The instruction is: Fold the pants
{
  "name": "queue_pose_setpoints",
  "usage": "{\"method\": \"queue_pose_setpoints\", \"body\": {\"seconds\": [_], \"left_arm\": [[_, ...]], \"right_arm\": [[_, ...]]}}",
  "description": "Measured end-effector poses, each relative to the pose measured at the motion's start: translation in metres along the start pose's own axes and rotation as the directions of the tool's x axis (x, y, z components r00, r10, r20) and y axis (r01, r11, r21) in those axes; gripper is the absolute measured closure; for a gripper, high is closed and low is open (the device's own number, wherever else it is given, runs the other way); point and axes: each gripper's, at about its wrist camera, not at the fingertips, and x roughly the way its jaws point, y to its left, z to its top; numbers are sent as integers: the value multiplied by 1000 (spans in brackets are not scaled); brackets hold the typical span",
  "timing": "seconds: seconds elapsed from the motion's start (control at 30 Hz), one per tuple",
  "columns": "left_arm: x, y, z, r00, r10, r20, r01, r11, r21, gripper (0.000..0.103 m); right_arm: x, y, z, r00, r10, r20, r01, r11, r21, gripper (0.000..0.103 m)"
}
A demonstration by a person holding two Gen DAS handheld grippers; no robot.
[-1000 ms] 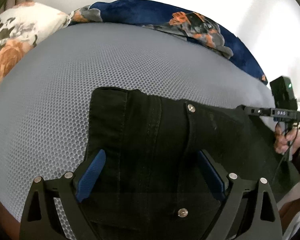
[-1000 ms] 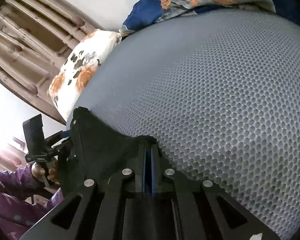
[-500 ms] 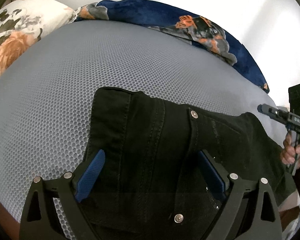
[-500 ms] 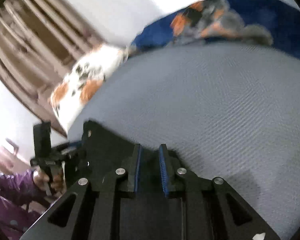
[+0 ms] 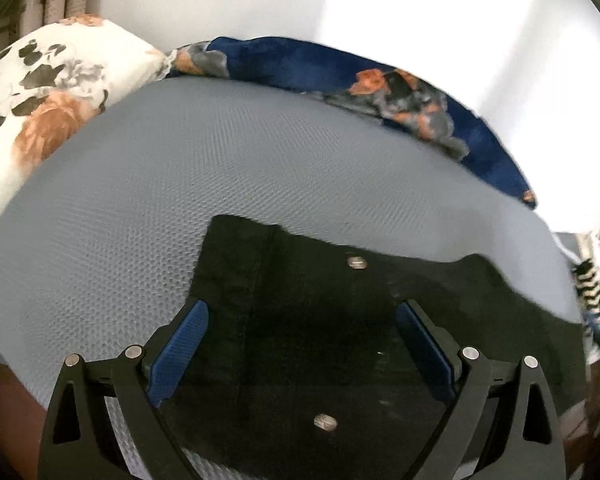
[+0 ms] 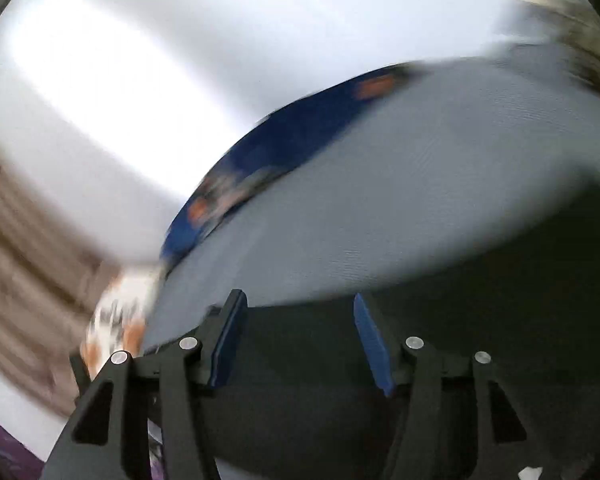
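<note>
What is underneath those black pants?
The black pants lie on a grey mesh-textured mattress, which shows around their upper and left edges. Whatever is beneath the cloth itself is covered, so nothing more can be told.

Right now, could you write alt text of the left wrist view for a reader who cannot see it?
Black pants lie flat on a grey mesh-textured bed surface, seen between the wide-open blue-padded fingers of the left gripper, which pinch nothing. Behind are a floral pillow, a dark blue floral blanket and a white wall.
</note>
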Motion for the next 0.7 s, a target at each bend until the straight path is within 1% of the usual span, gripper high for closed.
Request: {"method": "queue_pose_setpoints", "body": {"seconds": [0.03,0.07,0.1,0.13,0.2,0.27,0.33,0.43,0.5,0.6,0.63,0.7], "left_arm": [[-4,-5,0,999,-31,-10,31,1000,-7,8],[-9,-12,0,998,-58,-18,58,998,-7,8],[-13,-23,-1,997,-78,-22,78,997,4,8],[-15,-33,-1,996,-90,-27,90,996,18,8],[-21,-61,0,989,-139,-39,142,988,62,8],[-24,-89,-1,984,-171,-53,176,978,113,8],[-26,-117,-3,976,-200,-83,211,964,161,8],[-28,-141,-6,965,-237,-112,254,950,181,8],[-29,-152,-10,960,-243,-139,267,945,188,8],[-30,-158,-16,956,-245,-163,274,943,191,8],[-29,-159,-19,957,-239,-167,269,944,193,8],[-26,-160,-22,957,-226,-183,261,946,195,8]], "right_arm": [[-34,-30,-6,998,-43,34,40,996,78,49],[-70,-60,-15,994,-88,71,76,983,165,49],[-96,-85,-24,990,-101,103,74,967,242,49],[-122,-108,-37,985,-99,143,49,946,321,49],[-148,-128,-50,975,-102,197,22,929,369,49],[-155,-138,-59,968,-79,239,-22,920,392,49],[-150,-152,-60,962,-40,269,-84,896,435,49],[-141,-165,-64,954,-25,298,-124,874,470,49],[-138,-163,-65,952,-10,305,-142,870,471,50],[-138,-161,-65,949,28,314,-179,867,465,57],[-135,-163,-63,951,37,308,-186,863,470,58],[-132,-167,-63,959,31,281,-167,863,476,58]]}}
